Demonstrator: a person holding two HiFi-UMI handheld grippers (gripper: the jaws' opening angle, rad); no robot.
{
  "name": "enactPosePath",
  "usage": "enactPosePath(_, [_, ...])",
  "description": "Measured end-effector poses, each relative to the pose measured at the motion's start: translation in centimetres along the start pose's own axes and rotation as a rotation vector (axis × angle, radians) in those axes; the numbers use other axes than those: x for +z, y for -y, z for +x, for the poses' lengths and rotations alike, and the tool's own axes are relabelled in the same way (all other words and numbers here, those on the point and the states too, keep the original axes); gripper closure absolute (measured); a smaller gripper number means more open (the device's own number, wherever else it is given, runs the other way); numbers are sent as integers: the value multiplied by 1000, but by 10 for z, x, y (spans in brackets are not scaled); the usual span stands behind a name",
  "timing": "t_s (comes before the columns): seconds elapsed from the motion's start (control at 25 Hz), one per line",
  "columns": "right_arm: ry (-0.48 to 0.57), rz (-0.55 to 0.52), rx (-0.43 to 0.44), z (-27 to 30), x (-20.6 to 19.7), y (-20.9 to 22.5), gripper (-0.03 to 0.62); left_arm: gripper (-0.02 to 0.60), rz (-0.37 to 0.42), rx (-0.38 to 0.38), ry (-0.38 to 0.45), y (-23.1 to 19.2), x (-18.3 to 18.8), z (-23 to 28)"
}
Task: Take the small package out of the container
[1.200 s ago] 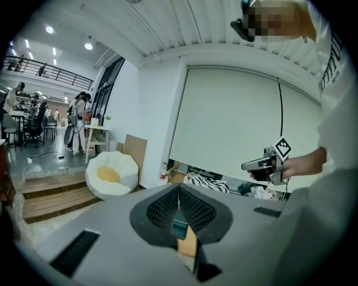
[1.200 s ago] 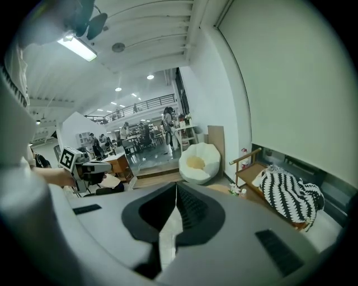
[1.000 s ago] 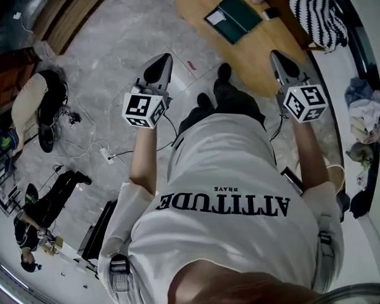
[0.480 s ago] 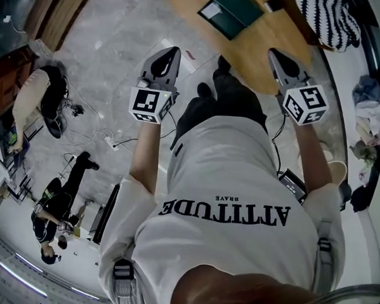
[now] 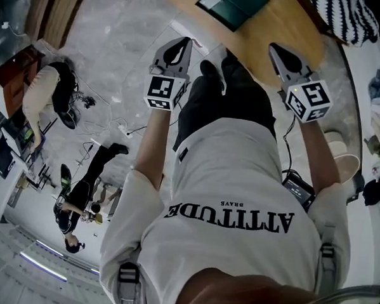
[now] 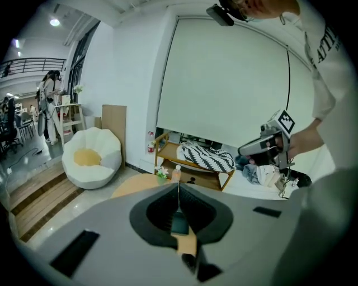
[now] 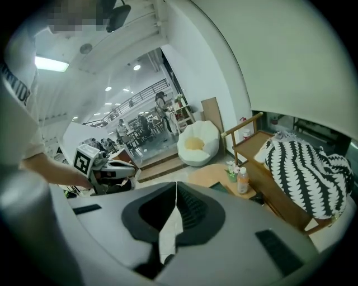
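A dark green container [image 5: 224, 0] lies on the round wooden table [image 5: 272, 28] at the top edge of the head view; I cannot make out a small package in it. My left gripper [image 5: 182, 42] is held over the floor just short of the table's edge, jaws shut and empty. My right gripper [image 5: 277, 48] is held over the table's near edge, also shut with nothing between its jaws. In the left gripper view the shut left gripper [image 6: 178, 187] points at the table [image 6: 137, 184]. In the right gripper view the shut right gripper [image 7: 177, 187] points the same way.
A bottle [image 7: 242, 180] and a small plant [image 7: 231, 171] stand on the table. Behind it is a wooden shelf [image 6: 193, 174] with a striped cushion [image 7: 306, 167]. A white beanbag chair [image 6: 91, 158] sits to the left. People and cables [image 5: 79, 199] are on the floor at the left.
Both grippers have come closer to the table, the left one moving right and forward. The table and green container have slid toward the top edge of the head view. Both jaws stay shut.
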State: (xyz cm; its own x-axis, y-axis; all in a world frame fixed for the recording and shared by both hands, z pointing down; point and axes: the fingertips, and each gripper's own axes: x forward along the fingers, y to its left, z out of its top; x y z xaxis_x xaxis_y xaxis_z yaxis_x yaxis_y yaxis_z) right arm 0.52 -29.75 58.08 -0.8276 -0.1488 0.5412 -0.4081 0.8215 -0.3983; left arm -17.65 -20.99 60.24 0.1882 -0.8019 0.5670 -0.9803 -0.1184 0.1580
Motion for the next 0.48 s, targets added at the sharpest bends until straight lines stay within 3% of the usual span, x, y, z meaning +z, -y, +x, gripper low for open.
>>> enactPosePath(0.2, [-13,25,0,11,-9,18,572,558,8,-21,-41,-5,-6,37])
enactPosePath(0.48, [-12,76,-34,11,-34,31,572,557,83,-71,-97,-2,-32,87])
